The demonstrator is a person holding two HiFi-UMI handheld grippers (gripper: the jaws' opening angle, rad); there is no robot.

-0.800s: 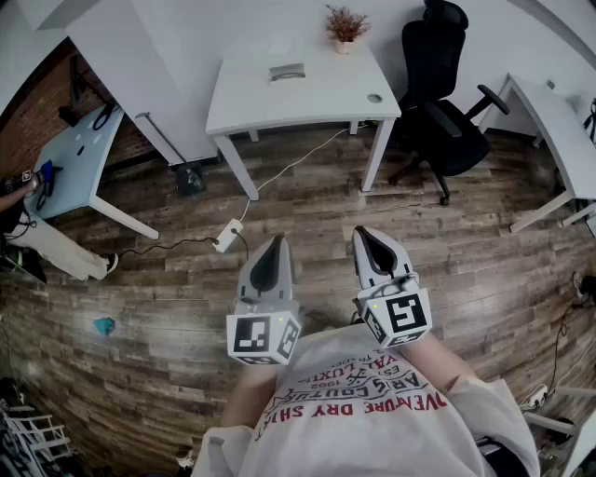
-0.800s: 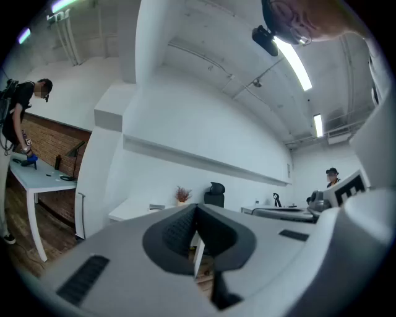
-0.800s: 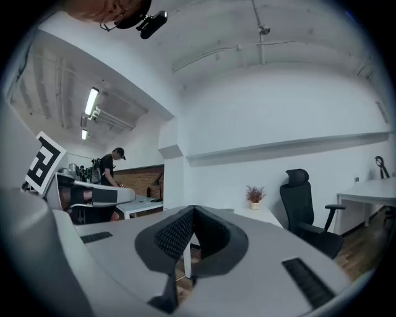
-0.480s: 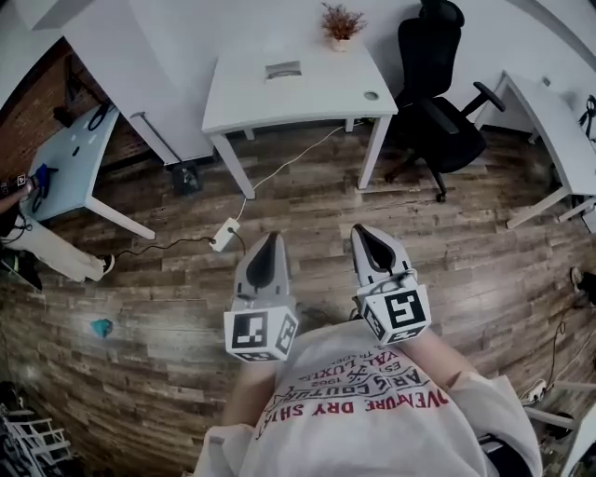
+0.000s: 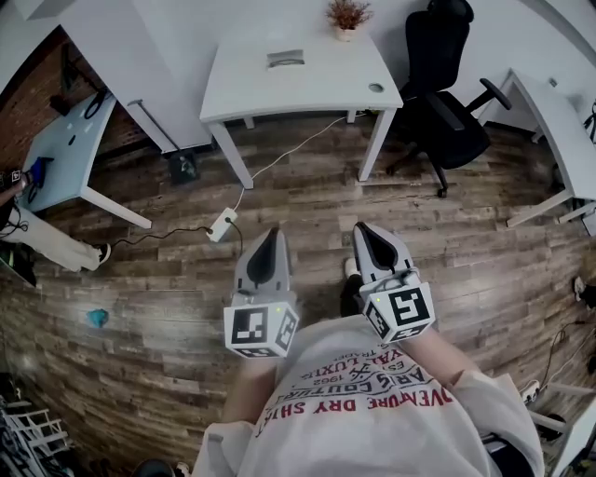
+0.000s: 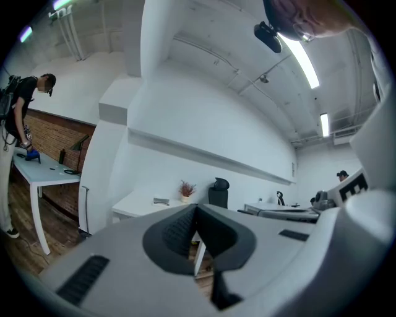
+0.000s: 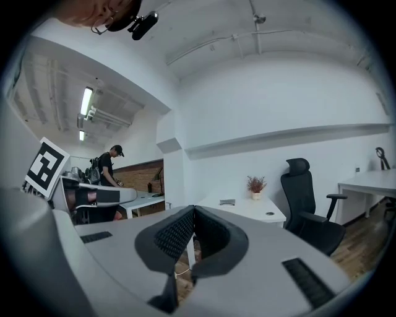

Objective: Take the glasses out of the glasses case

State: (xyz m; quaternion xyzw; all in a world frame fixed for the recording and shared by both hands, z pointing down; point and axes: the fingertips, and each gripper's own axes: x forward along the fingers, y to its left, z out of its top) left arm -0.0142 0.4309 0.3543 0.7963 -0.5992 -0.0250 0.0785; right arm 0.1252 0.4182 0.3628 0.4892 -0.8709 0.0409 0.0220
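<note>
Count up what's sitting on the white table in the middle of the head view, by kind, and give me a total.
Grey rectangular case: 1
Dried reddish plant in a small white pot: 1
Small grey round object: 1
Total on the white table: 3

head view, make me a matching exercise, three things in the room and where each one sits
Things:
1. potted plant
2. black office chair
3. power strip

Places:
a. on the wooden floor, in front of the white table
b. to the right of the table
c. at the table's far edge

Pairs: 1-c; 2-b; 3-a
</note>
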